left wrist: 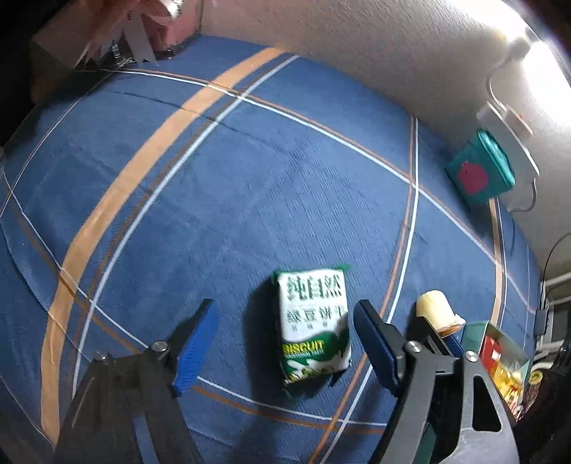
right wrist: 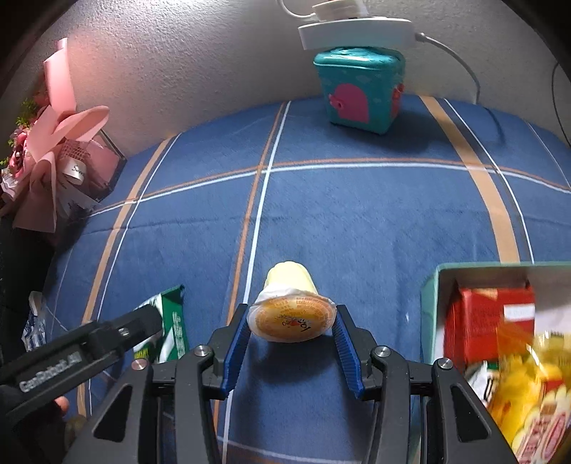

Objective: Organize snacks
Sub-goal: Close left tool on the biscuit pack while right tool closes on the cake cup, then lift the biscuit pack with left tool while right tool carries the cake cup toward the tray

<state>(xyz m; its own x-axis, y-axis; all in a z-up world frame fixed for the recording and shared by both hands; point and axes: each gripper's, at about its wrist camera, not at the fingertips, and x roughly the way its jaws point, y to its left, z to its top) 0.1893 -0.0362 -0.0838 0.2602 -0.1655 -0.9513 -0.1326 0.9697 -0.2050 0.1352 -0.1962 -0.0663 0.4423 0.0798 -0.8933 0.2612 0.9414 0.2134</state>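
A green-and-white biscuit pack (left wrist: 314, 328) lies flat on the blue striped cloth (left wrist: 249, 196). My left gripper (left wrist: 285, 305) stands open astride it, one blue pad on each side, neither touching. In the right wrist view the pack (right wrist: 175, 321) peeks out behind that gripper's finger (right wrist: 142, 324). My right gripper (right wrist: 292, 312) is shut on a yellow jelly cup (right wrist: 291, 296), its pads pressing the orange lid's rim on both sides. The cup (left wrist: 435, 307) lies on its side, just right of the pack. A teal-rimmed box (right wrist: 431, 285) holding red and yellow snack packs sits at the right.
A teal tin with a pink shape (right wrist: 360, 89) stands at the far edge by the wall, under a white power strip (right wrist: 353, 32). A pink wrapped bouquet (right wrist: 53, 160) fills the far left corner. A hand (right wrist: 60, 405) holds the left gripper.
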